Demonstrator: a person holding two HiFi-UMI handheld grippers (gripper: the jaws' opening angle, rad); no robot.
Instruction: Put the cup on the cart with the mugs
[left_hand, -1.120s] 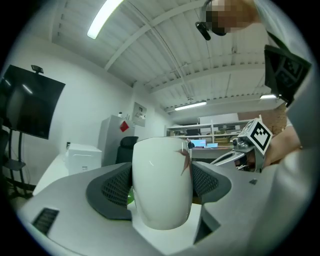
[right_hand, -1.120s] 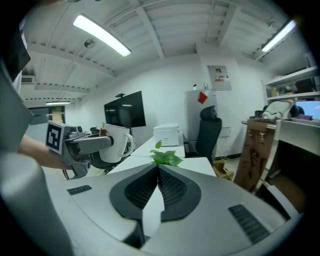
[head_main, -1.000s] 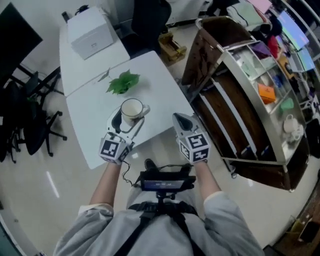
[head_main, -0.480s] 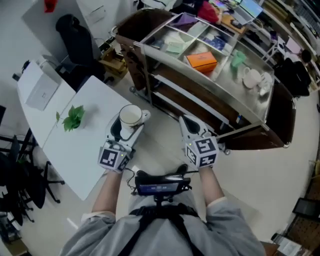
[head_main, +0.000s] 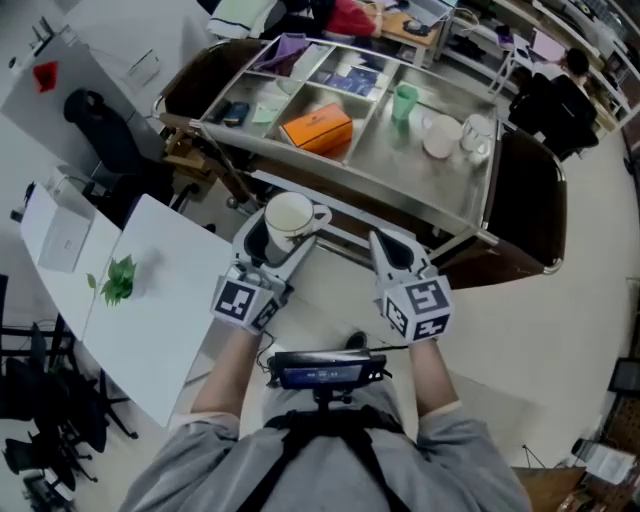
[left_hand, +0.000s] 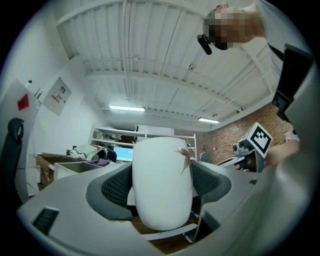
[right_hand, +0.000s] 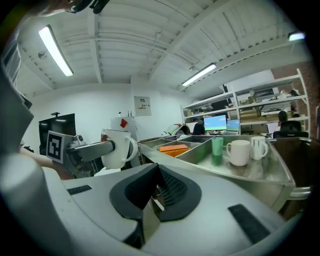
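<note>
A white cup (head_main: 290, 214) with a handle is held upright between the pads of my left gripper (head_main: 281, 238), in the air just in front of the steel cart (head_main: 372, 187). In the left gripper view the cup (left_hand: 162, 182) fills the gap between the jaws, both pads pressing on it. Two white mugs (head_main: 441, 136) and a green cup (head_main: 404, 101) stand in the cart's right compartment. My right gripper (head_main: 392, 250) hovers beside the left one, shut and empty. From the right gripper view I see the held cup (right_hand: 118, 148), the mugs (right_hand: 239, 152) and the cart's near rim (right_hand: 227, 172).
An orange box (head_main: 315, 128) and papers lie in the cart's other compartments. A white table (head_main: 150, 300) with a green leaf (head_main: 118, 280) and a white box (head_main: 58, 240) stands at the left. Black chairs (head_main: 50, 420) are at the lower left, and a person (head_main: 560, 85) sits beyond the cart.
The view has swung from the white table to the cart. Both grippers and the held cup have moved off the table and now face the cart's near side.
</note>
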